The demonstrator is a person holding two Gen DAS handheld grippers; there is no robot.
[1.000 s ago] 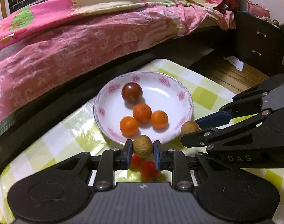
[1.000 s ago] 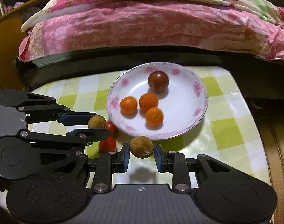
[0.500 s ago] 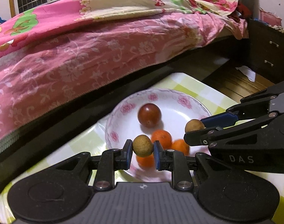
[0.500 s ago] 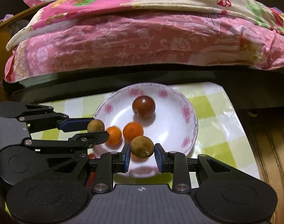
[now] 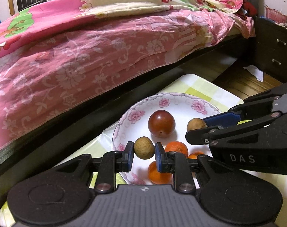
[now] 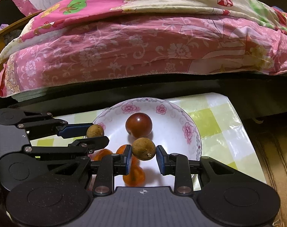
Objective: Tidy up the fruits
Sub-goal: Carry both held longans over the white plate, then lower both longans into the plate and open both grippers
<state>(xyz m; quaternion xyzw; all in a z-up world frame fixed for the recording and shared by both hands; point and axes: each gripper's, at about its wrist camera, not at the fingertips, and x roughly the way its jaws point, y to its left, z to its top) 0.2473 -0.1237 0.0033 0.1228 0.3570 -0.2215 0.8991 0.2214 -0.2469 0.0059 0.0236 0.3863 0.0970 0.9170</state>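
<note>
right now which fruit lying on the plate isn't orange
The round dark red fruit, lying toward the far side of the white floral plate; the three small fruits nearer the camera are all orange.

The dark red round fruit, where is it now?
The dark red fruit lies in the flowered plate, on its far half near the bed, beyond the three orange fruits; both wrist views show it between the two grippers' brown fruits.

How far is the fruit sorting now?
Done: a dark tomato and three oranges lie in the plate. In hand: each gripper, left and right, holds one brown fruit above it. Left: releasing both. Any fruit outside the plate is hidden.
</note>
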